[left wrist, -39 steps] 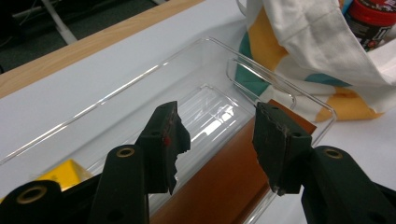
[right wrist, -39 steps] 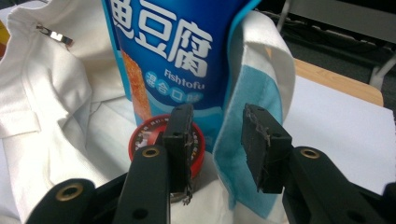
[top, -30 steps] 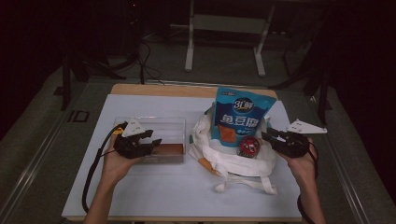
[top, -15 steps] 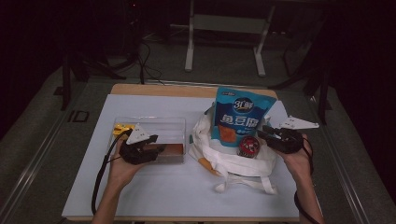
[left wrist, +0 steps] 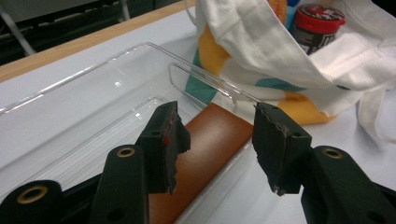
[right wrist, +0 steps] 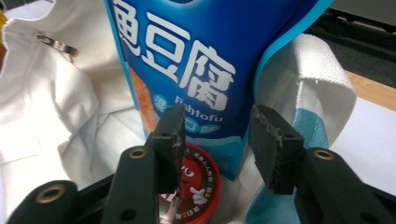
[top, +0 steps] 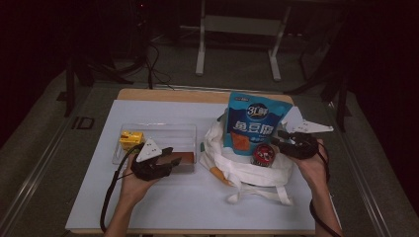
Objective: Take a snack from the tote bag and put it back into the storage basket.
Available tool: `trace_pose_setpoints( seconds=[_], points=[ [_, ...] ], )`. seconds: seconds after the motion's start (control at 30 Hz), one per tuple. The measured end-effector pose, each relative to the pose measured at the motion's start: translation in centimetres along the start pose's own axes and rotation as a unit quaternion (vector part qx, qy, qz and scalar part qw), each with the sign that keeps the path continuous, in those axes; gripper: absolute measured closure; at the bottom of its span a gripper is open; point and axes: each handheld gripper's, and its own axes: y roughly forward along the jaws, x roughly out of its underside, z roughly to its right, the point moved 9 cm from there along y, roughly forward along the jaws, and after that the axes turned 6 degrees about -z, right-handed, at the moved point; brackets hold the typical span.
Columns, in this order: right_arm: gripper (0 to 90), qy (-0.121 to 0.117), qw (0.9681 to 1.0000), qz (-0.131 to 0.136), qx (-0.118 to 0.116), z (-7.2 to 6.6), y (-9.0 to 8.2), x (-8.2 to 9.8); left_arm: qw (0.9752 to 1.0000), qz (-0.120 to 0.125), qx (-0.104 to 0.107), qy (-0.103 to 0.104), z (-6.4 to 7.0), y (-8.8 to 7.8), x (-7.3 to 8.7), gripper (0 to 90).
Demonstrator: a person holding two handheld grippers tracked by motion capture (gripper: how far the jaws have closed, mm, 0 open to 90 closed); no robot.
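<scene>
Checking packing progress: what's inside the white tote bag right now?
Standing in the white tote bag: a blue fish tofu pouch and, in front of it, a red-lidded candy tub. The pouch and the bag's folds cover anything lower down.

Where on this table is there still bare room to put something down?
Bare white mat runs along the near edge, in front of the clear tray and the cloth bag, and along the far edge behind the tray. The right side is crowded: bag, blue pouch, red-lidded jar.
</scene>
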Motion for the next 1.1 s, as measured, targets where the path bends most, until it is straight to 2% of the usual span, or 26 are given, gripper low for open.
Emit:
trace_pose_setpoints(
  seconds=[0.23,0.43,0.53,0.67,0.73,0.83,0.97,1.1],
  points=[
    [45.6,0.007,0.9999,0.009,0.003,0.4,0.3,-1.0,0.9999,0.005,0.009,0.013,1.2,0.1,0.4,51.4],
    [41.2,0.014,0.9995,0.019,-0.021,0.6,0.8,-2.5,0.9996,0.011,0.019,0.016,2.0,0.2,1.1,50.9],
    [40.9,0.017,0.999,0.021,-0.036,0.5,1.3,-3.1,0.9995,0.017,0.021,0.017,2.1,0.2,1.4,51.0],
    [40.9,0.016,0.9986,0.023,-0.044,0.5,1.8,-3.6,0.9992,0.025,0.027,0.014,2.4,0.4,1.9,51.0],
    [42.6,0.022,0.9973,0.027,-0.065,0.3,2.3,-3.9,0.9991,0.025,0.03,0.016,2.6,0.4,2.2,51.0],
    [43.8,0.022,0.9962,0.029,-0.079,0.0,2.7,-3.9,0.9989,0.026,0.034,0.018,2.9,0.5,2.6,51.0],
    [47.6,0.03,0.995,0.029,-0.091,0.0,3.6,-3.6,0.9991,0.011,0.031,0.027,3.3,1.0,3.5,50.7],
    [48.5,0.043,0.9933,0.032,-0.103,0.0,4.3,-3.5,0.9991,0.01,0.034,0.023,3.4,1.4,4.1,50.7]
  ],
)
